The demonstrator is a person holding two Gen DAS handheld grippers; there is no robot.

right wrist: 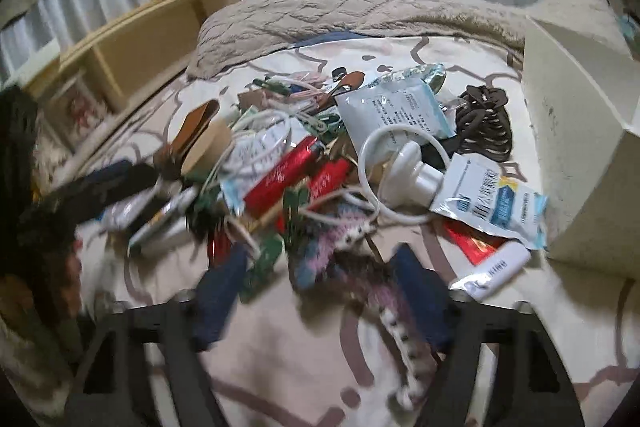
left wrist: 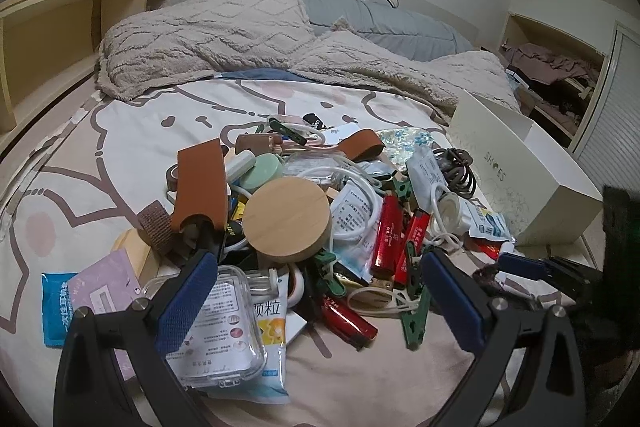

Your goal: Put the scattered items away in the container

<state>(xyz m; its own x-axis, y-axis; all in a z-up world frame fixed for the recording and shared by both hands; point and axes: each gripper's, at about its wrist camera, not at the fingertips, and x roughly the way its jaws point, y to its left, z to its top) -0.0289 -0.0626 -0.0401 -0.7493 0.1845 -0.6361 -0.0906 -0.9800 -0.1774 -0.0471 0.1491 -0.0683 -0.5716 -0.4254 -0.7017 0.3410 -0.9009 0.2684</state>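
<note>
Grip check — right gripper pinches a knitted pouch just short of the shoe box; lift it clear of the white cable. Left gripper hangs spread over the pile.

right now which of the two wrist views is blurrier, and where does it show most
The right wrist view is blurrier: motion smear across the near foreground, softening the right gripper and the knitted piece between its fingers. The left wrist view is sharp on the wooden disc and the left gripper. Both show dim light, fisheye bending and dark corners.
</note>
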